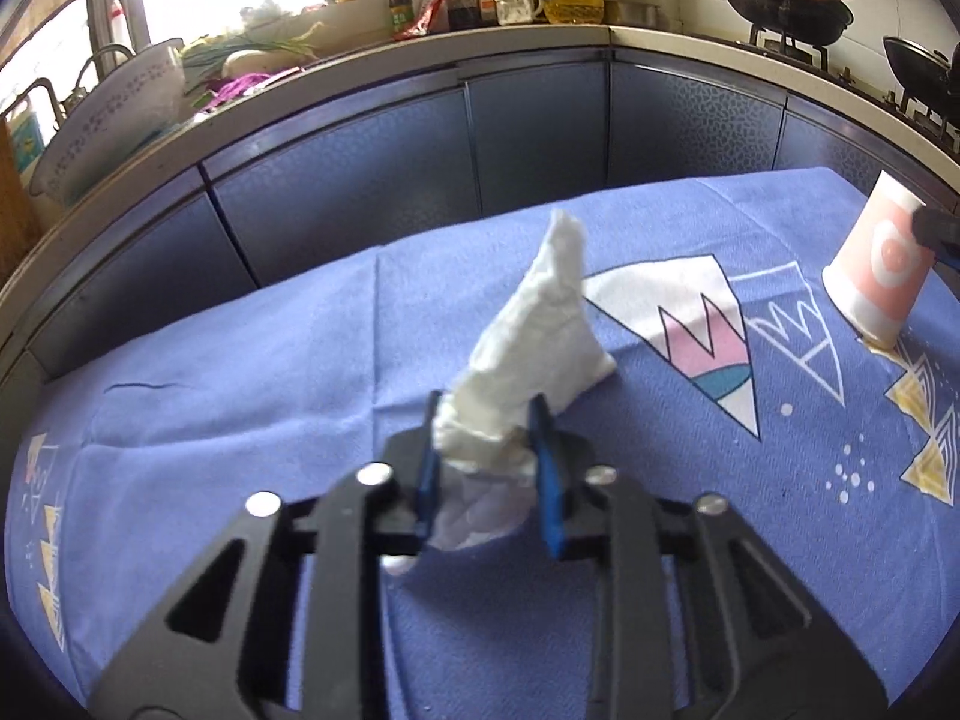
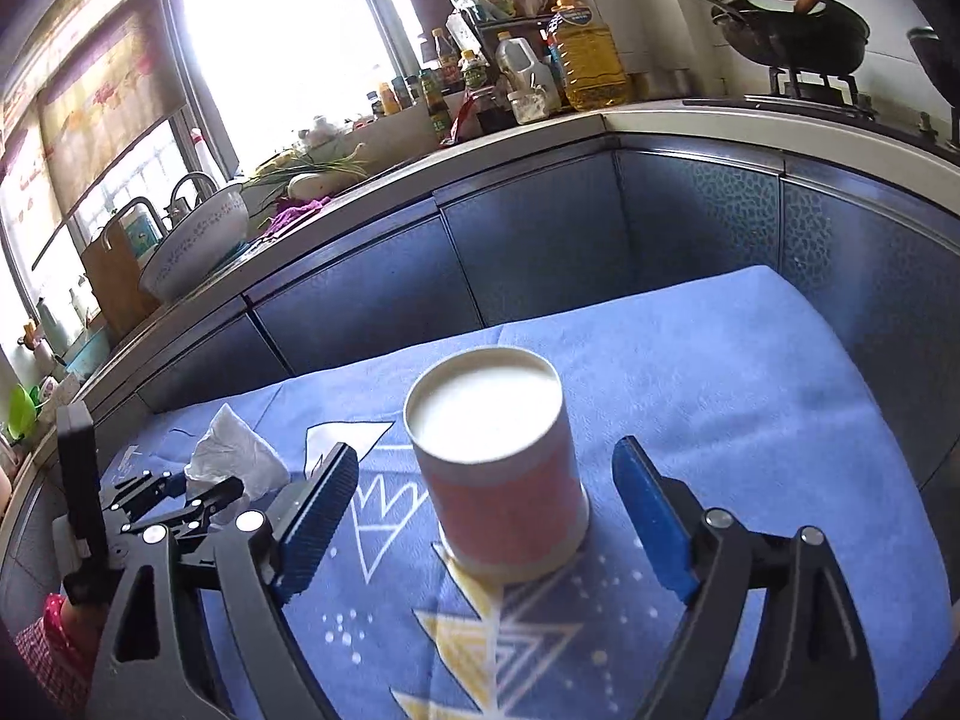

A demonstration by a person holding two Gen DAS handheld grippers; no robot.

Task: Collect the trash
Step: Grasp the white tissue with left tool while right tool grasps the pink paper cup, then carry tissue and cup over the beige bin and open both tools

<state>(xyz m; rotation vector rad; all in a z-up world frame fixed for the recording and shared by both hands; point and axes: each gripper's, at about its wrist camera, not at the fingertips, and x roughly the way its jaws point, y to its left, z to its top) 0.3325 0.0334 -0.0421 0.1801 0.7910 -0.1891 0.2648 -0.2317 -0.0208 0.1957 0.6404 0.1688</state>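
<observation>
A crumpled white tissue (image 1: 528, 348) stands up from the blue patterned tablecloth (image 1: 240, 372), and my left gripper (image 1: 486, 405) is shut on its near end, blue pads pressing both sides. An upside-down pink and white paper cup (image 1: 876, 270) stands at the right of the cloth. In the right wrist view that paper cup (image 2: 504, 480) sits between the wide-apart blue pads of my right gripper (image 2: 486, 447), which is open, with a gap on each side. The left gripper (image 2: 198, 489) and the tissue (image 2: 234, 456) show at the left of that view.
Beyond the cloth's far edge run dark blue cabinet doors (image 2: 540, 252) under a counter. On the counter are several bottles, with a large oil bottle (image 2: 585, 54), a patterned bowl (image 2: 198, 240), greens and a wok (image 2: 792, 24) on a burner. A red-patterned sleeve (image 2: 48, 648) is at the lower left.
</observation>
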